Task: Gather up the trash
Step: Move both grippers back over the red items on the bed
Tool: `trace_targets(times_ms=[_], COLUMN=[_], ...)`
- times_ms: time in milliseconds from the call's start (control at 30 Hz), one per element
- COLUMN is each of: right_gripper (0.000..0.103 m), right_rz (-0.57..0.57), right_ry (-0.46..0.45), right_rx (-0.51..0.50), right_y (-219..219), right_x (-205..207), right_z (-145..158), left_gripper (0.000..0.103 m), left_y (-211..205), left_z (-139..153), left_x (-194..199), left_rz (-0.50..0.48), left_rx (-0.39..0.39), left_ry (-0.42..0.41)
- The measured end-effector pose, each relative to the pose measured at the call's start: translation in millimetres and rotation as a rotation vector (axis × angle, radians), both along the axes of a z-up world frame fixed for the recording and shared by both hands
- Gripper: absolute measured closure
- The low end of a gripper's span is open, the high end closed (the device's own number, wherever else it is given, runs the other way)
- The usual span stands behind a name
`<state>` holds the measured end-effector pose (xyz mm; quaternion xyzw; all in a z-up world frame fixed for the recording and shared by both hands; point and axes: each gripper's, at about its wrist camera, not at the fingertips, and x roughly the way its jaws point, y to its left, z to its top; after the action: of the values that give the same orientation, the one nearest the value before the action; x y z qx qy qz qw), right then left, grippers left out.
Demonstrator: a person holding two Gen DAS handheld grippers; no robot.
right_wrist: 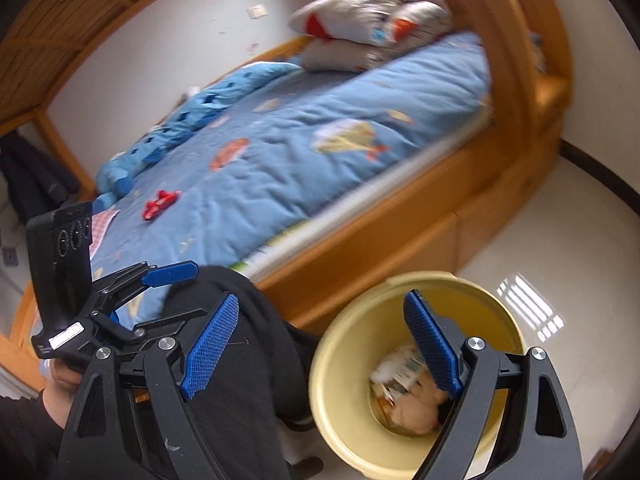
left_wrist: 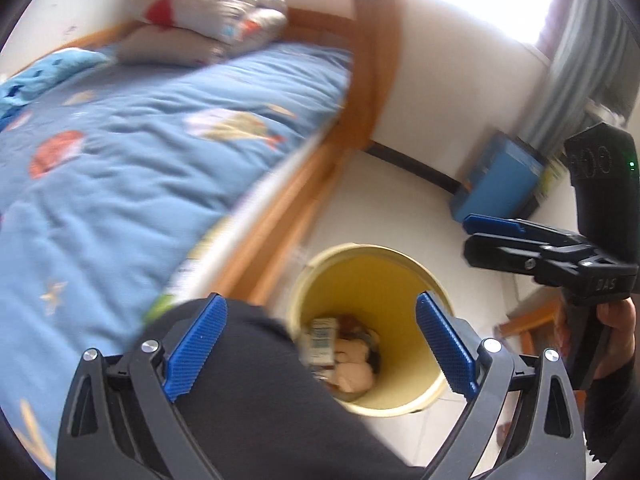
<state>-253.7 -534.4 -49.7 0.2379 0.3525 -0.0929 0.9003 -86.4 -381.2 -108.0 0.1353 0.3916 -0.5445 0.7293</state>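
A yellow trash bin [left_wrist: 400,280] stands on the floor beside the bed, and also shows in the right wrist view [right_wrist: 348,380]. Inside lie a crumpled beige wrapper [left_wrist: 354,374] and a printed carton [left_wrist: 322,340]; the right wrist view shows the same trash [right_wrist: 412,404]. My left gripper [left_wrist: 320,344] is open and empty above the bin. My right gripper [right_wrist: 320,344] is open and empty above the bin's rim. A small red item [right_wrist: 160,202] lies on the blue bed cover. The right gripper shows in the left wrist view [left_wrist: 492,232], the left gripper in the right wrist view [right_wrist: 176,276].
A wooden bed frame [right_wrist: 400,252] with a blue quilt [left_wrist: 140,168] and pillows [right_wrist: 372,16] fills the left. The person's dark-trousered leg [right_wrist: 248,380] is under the grippers. A blue box [left_wrist: 500,180] stands by the wall. White floor [right_wrist: 580,248] surrounds the bin.
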Motion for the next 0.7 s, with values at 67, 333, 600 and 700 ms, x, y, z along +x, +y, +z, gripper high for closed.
trace_targets(times_ms=[67, 333, 600, 700], right_gripper=[0.019, 0.011, 0.01, 0.01], right_rz=[0.048, 0.225, 0.421, 0.488], right_ry=[-0.035, -0.121, -0.2, -0.236], right_rx=[0.003, -0.052, -0.12, -0.105], right_y=[10, 62, 121, 136], right_x=[19, 103, 180, 210], right_z=[9, 36, 49, 46], left_gripper=[0.006, 0.004, 0.004, 0.004], left_y=[20, 93, 162, 182], left_z=[7, 28, 41, 41], left_x=[17, 85, 149, 171], left_rz=[0.058, 0.269, 0.464, 0.514], left_rx=[-0.011, -0.015, 0.004, 0.02], left_ry=[-0.02, -0.094, -0.145, -0.157])
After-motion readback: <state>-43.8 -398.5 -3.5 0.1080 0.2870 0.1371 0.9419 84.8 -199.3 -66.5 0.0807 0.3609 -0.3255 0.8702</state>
